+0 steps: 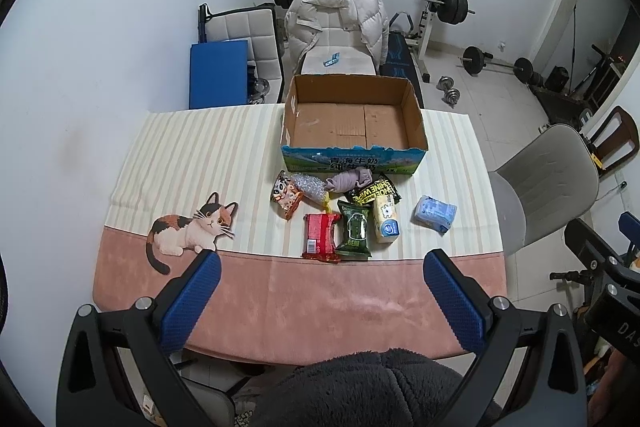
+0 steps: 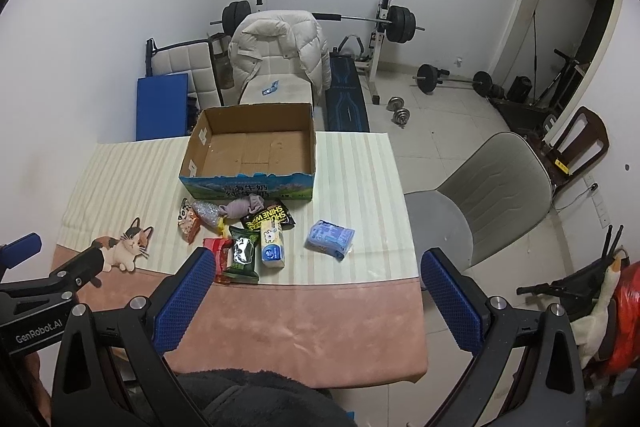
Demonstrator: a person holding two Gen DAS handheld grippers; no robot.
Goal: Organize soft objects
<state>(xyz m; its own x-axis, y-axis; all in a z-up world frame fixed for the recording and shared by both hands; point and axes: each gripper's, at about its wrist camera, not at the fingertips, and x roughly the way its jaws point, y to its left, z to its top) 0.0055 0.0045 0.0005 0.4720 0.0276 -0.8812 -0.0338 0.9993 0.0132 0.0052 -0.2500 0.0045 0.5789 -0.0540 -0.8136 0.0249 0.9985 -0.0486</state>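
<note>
Weights and a bench line the back wall while both my tools, left tool and right tool, hang spread and empty over the table, its soft light packets clustered before the cardboard box, best pinched mid-body since they'll squash.

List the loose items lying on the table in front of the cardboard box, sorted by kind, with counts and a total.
Sealed packets: 5 (cartoon snack packet, red packet, dark green wipes packet, black shoe-wipe packet, yellow packet)
Blue tissue pack: 1
Grey rolled cloth: 1
Clear crinkled bag: 1
Total: 8
</note>
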